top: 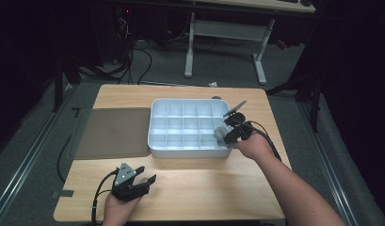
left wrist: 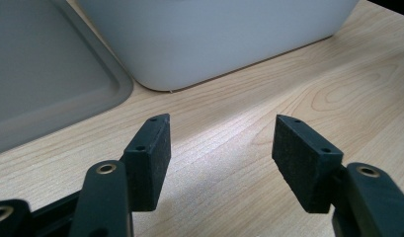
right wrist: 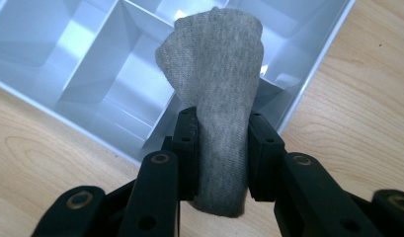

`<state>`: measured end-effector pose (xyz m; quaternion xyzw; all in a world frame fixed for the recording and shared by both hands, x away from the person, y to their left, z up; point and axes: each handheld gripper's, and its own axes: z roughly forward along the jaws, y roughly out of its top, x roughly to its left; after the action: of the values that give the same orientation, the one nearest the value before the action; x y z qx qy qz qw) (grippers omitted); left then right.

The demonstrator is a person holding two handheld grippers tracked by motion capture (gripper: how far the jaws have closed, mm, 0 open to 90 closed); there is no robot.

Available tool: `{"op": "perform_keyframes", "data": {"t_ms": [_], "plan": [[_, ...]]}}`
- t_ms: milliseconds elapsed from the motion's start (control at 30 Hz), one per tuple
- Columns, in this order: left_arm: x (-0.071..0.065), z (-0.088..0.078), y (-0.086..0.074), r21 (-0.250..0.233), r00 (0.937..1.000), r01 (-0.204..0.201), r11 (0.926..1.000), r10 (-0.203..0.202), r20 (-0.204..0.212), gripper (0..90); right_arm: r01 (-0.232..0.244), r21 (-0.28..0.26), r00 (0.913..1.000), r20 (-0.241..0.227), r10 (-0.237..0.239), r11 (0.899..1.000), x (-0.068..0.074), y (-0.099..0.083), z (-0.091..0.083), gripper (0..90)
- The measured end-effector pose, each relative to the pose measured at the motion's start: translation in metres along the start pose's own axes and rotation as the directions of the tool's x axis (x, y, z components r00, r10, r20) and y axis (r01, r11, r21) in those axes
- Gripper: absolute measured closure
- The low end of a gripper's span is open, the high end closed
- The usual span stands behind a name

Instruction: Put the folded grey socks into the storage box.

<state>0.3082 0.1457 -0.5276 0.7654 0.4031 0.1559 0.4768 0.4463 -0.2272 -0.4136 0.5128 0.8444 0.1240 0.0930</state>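
Two grippers work over your pale wooden table point(top: 190, 176), and the high view lays it all out. Your right gripper point(top: 224, 132) sits at the white plastic compartment tray point(top: 158, 123), over its 4 o'clock corner, with a small grey lump at its tip. Your left gripper point(top: 142, 181) rests at the table's 7 o'clock, jaws spread with nothing between them. At the tray's 9 o'clock lies a flat grey-brown lid with rounded corners point(top: 112, 133), touching the tray's side.

Your left gripper view shows what the overhead cannot: the left gripper point(left wrist: 222, 148) has matt black rubbery pads point(left wrist: 157, 158), standing well apart over bare wood grain. At 12 o'clock rises the tray's smooth rounded outer wall point(left wrist: 214, 34); at 10 o'clock the lid point(left wrist: 46, 74) shows a raised rim and shallow stepped surface.

Your right gripper view settles what that lump is: a rolled grey knitted cloth point(right wrist: 219, 98), soft and finely ribbed, clamped between the pads of the right gripper point(right wrist: 222, 153) and sticking out past them. It hangs over the tray's corner compartments point(right wrist: 115, 74), thin glossy dividers forming squares. The tray's rim runs from 8 o'clock to 2 o'clock.
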Motion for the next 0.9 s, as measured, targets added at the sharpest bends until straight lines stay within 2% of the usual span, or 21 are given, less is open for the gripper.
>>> {"op": "perform_keyframes", "data": {"t_ms": [100, 267, 367, 467, 500, 600, 700, 900], "plan": [[0.0, 0.0, 0.0, 0.0, 1.0, 0.001, 1.0, -0.001, -0.001, 40.3, 0.007, 0.048, 0.9997, 0.025, -0.008, 0.999, 0.003, 0.002, 0.01, 71.4], [0.001, 0.0, 0.0, 0.001, 1.0, 0.002, 1.0, -0.002, -0.003, 40.4, 0.022, 0.09, 0.9992, 0.032, -0.025, 0.996, 0.006, 0.005, 0.021, 72.0], [0.001, 0.0, 0.0, 0.001, 1.0, 0.002, 1.0, -0.002, -0.004, 40.4, 0.039, 0.107, 0.9985, 0.035, -0.043, 0.994, 0.006, 0.006, 0.026, 72.2], [0.001, 0.0, 0.0, 0.005, 1.0, 0.001, 1.0, -0.001, -0.002, 40.4, 0.038, 0.117, 0.9985, 0.034, -0.042, 0.992, 0.007, 0.006, 0.028, 72.3], [0.001, 0.001, 0.0, 0.005, 1.0, 0.001, 1.0, -0.001, -0.002, 40.4, 0.059, 0.128, 0.9975, 0.032, -0.063, 0.99, 0.007, 0.006, 0.031, 72.3], [0.001, 0.0, 0.0, 0.007, 1.0, 0.0, 1.0, 0.0, -0.002, 40.4, 0.055, 0.147, 0.9977, 0.032, -0.06, 0.988, 0.008, 0.007, 0.036, 72.3], [0.001, 0.0, 0.0, 0.006, 1.0, 0.0, 1.0, 0.0, -0.003, 40.4, 0.08, 0.167, 0.9958, 0.03, -0.086, 0.983, 0.008, 0.008, 0.044, 72.2], [0.002, 0.001, 0.0, 0.006, 1.0, 0.001, 1.0, -0.001, -0.005, 40.4, 0.073, 0.173, 0.9968, 0.02, -0.077, 0.982, 0.007, 0.008, 0.049, 71.7]]}}
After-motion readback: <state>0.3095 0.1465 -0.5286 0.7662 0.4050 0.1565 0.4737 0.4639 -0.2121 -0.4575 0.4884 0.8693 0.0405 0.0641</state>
